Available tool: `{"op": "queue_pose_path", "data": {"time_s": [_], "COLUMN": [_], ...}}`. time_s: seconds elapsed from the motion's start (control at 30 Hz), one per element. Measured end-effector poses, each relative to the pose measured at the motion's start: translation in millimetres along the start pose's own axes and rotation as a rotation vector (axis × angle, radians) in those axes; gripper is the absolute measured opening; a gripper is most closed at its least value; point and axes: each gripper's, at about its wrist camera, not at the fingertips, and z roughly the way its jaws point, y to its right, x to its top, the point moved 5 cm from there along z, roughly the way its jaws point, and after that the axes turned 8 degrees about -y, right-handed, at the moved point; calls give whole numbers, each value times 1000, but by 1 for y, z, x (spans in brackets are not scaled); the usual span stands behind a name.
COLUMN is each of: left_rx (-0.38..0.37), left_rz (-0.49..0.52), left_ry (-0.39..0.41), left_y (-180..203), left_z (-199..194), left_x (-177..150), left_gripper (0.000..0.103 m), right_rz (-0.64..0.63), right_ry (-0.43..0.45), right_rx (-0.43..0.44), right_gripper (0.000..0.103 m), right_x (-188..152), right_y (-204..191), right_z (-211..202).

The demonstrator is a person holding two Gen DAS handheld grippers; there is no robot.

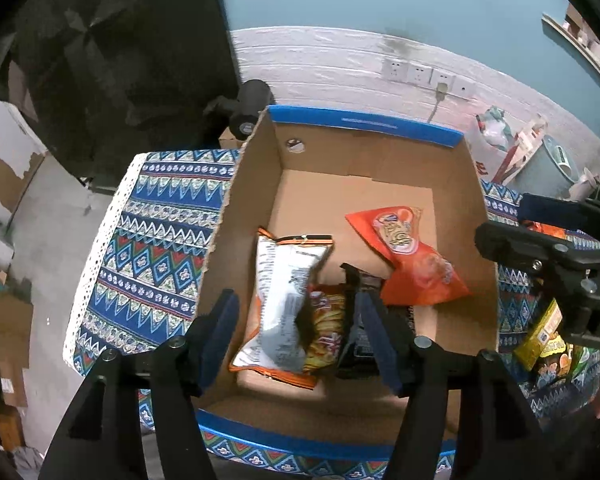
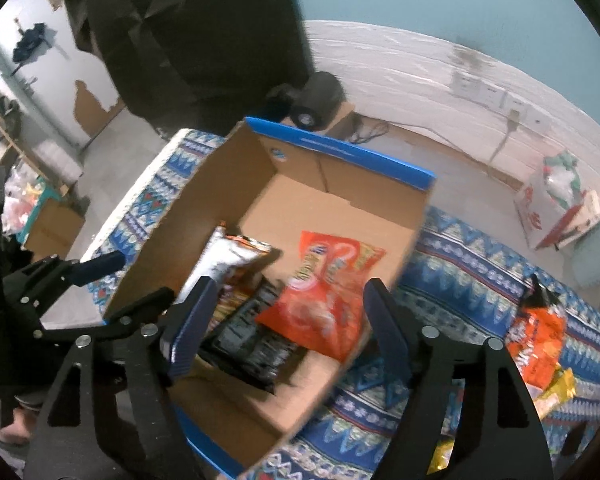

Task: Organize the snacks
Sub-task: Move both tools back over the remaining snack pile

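An open cardboard box (image 1: 252,184) with blue edges stands on a patterned cloth. Inside lie a white and orange snack bag (image 1: 280,304), an orange-red bag (image 1: 412,264), a yellow-red bag (image 1: 324,332) and a dark bag (image 1: 360,344). My left gripper (image 1: 296,320) is open and empty above the box's near side. My right gripper (image 2: 288,312) is open and empty over the box's right wall (image 2: 380,272); it also shows in the left wrist view (image 1: 512,224). The orange-red bag (image 2: 332,288) and the white bag (image 2: 224,260) lie in the box. More snack bags (image 2: 536,340) lie on the cloth to the right.
The patterned cloth (image 1: 152,240) covers the table; its left edge drops to a grey floor (image 1: 48,240). A black camera-like object (image 1: 248,104) sits behind the box. Loose yellow and green packets (image 1: 548,340) lie right of the box. A white wall with sockets (image 1: 420,72) is behind.
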Motion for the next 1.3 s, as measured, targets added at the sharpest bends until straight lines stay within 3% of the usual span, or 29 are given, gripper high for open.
{"op": "queue_pose_path", "data": {"time_s": [0.7, 1.3], "left_rx": [-105, -135], "left_rz": [153, 352], "left_ry": [-37, -67], "left_y": [91, 191], "left_z": [-7, -2], "left_x": [-11, -32], "left_gripper": [67, 71], "right_rz": [148, 370], "right_ry": [-33, -88], "right_rx": [-166, -254], "right_gripper": [82, 82], "right_x": [-76, -178], "right_y": [97, 210], "right_z": [-47, -75]}}
